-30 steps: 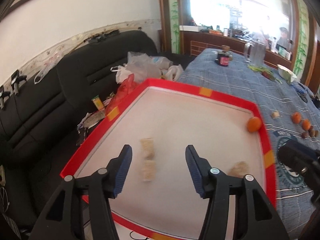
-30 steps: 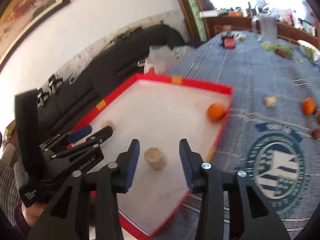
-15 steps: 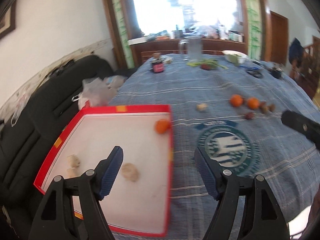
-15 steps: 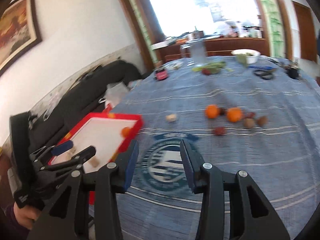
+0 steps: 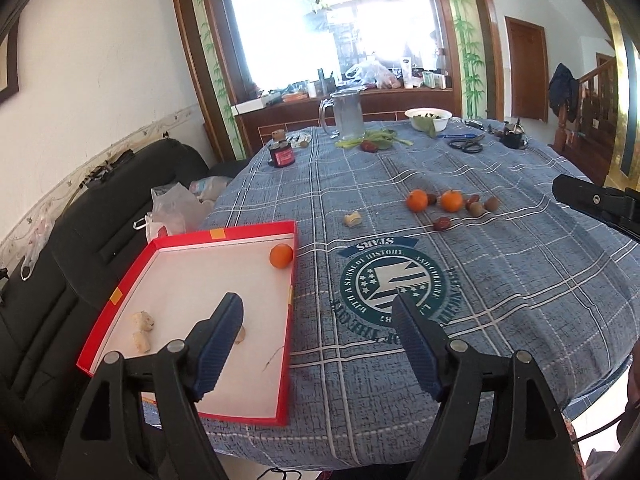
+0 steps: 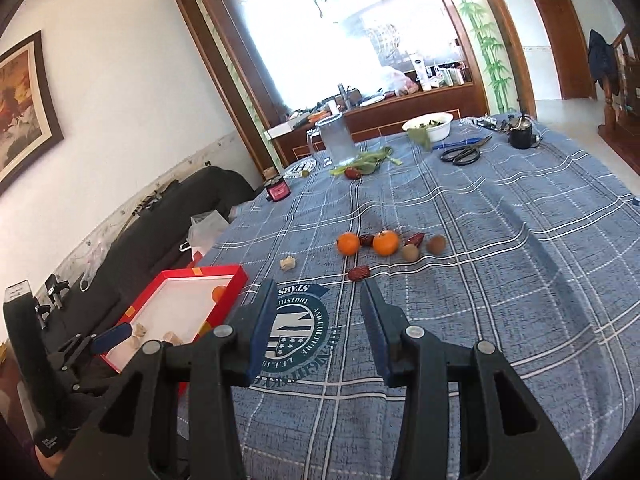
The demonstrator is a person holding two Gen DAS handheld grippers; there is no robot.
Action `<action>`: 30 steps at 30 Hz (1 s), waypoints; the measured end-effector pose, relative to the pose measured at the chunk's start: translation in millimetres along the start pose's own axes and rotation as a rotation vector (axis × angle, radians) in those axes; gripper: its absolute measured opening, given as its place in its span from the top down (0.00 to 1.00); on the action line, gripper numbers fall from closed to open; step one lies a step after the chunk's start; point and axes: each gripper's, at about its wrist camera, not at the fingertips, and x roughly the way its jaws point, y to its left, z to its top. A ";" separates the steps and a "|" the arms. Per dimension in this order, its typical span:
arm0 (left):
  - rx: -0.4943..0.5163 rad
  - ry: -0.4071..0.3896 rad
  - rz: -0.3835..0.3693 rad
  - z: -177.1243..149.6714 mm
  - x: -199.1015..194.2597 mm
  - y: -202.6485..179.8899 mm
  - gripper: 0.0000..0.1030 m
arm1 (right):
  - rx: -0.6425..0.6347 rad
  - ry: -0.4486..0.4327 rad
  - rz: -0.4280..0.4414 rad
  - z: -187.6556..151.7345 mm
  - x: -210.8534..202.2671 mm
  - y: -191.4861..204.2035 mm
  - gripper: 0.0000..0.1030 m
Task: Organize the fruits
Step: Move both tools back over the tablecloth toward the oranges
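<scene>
Sitting in the tray (image 5: 208, 236) already: one orange (image 5: 281, 255) and pale pieces. Left gripper (image 5: 316, 336), just widened, and right gripper (image 6: 320, 332) gape empty; loose fruits (image 6: 386, 242) wait mid-table.

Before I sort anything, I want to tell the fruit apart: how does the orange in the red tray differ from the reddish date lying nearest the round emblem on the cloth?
The orange in the tray is round and bright orange; the date is smaller, oblong and dark red. The orange sits inside the red tray, in a corner; the date lies on the blue tablecloth. Neither is between any jaws.
</scene>
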 end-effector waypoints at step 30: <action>-0.219 -0.488 0.260 -21.8 -109.6 85.6 0.01 | -0.259 -0.087 -0.038 -24.6 -33.6 96.9 0.50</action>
